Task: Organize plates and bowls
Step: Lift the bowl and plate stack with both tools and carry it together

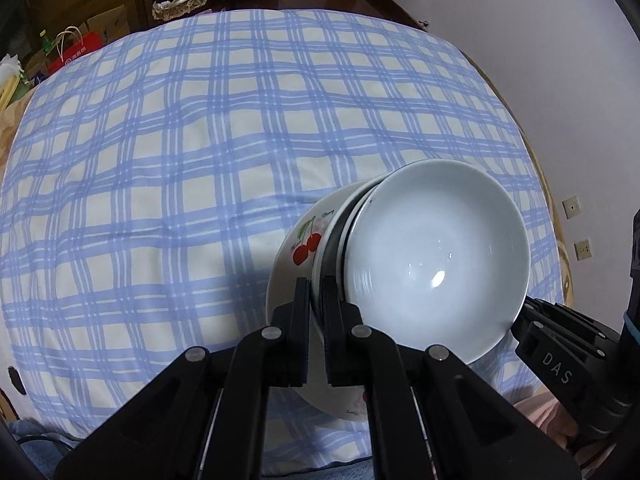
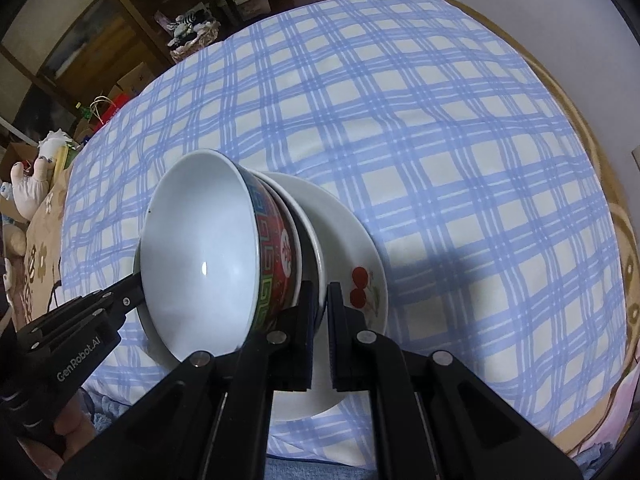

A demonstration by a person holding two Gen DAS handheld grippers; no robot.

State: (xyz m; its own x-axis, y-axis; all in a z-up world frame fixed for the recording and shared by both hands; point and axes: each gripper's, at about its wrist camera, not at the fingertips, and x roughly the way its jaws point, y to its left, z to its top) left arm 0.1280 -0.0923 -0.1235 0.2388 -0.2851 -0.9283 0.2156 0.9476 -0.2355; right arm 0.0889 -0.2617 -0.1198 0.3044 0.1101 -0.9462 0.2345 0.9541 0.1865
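A stack of dishes sits near the front of the table. On top is a bowl [image 1: 436, 264], white inside, with a red patterned outside [image 2: 276, 256]. Under it lie a dark-rimmed dish and a white cherry plate [image 1: 296, 256] at the bottom, also in the right wrist view [image 2: 352, 240]. My left gripper [image 1: 316, 292] is shut on the plate rim at the stack's left. My right gripper [image 2: 322, 296] is shut on the rim at the opposite side; its body shows in the left wrist view [image 1: 560, 352].
A blue checked cloth [image 1: 200, 140] covers the round table. A basket [image 1: 180, 0] and shelves stand beyond the far edge, bags [image 1: 76, 52] and soft toys [image 2: 28, 188] at the left. A wall with sockets [image 1: 576, 224] is on the right.
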